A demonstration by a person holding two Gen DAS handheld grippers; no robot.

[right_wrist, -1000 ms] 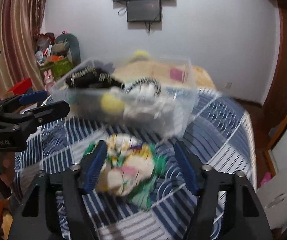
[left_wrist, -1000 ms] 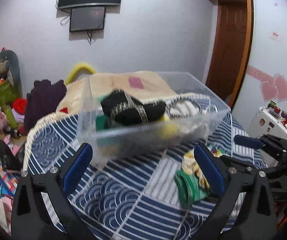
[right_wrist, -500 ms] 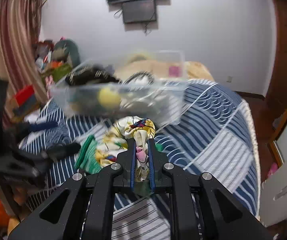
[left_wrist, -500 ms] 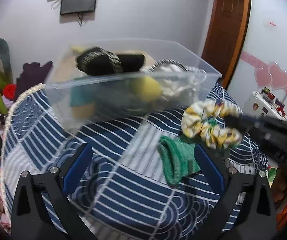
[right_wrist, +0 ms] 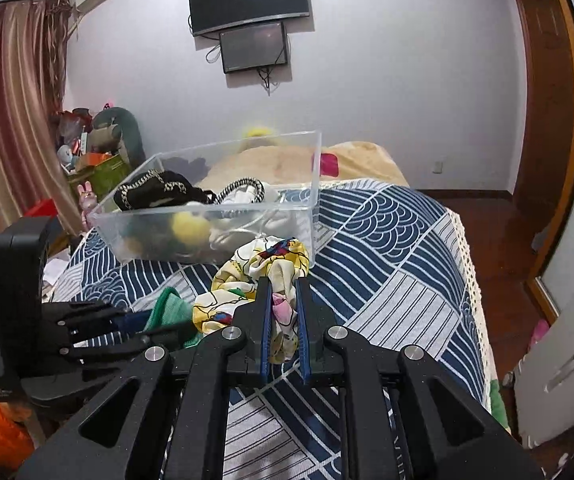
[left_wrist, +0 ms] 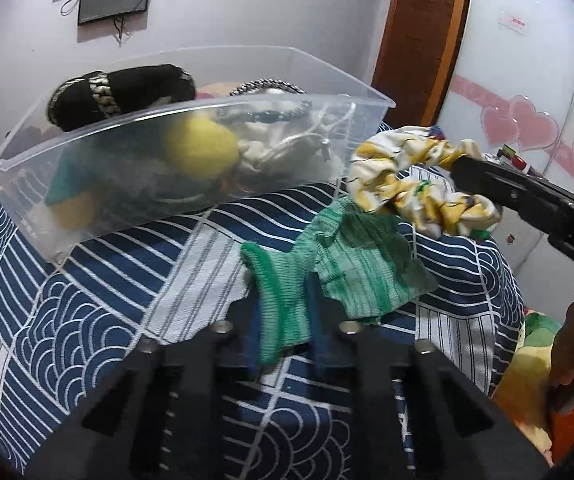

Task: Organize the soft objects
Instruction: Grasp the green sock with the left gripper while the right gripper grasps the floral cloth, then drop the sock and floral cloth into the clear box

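Both grippers loaded rn: my right gripper is pinching the scrunchie, held off the bed just in front of the bin; my left gripper is pressed onto one end of the green sock, rest of it draped on the quilt. Risks, as I judge them: scrunchie is slick-looking fabric & I've only got a bit of it between the fingers, so a quick swing to the bin could let it slip out short of the rim. Sock grip is near one end only, so lifting will let the long part hang & maybe snag the bin wall or drag it. Bin looks light & already quite full w/ a black item, yellow ball etc, so a bump from either tool could shove it, or stuff piled on top may roll out. The 2 tools are close together too, could clash if both go for the bin at once. Pose: right tool comes in from the right, roughly level, aimed at the bin's near corner; left is low over the quilt, angled slightly down, bin beyond it
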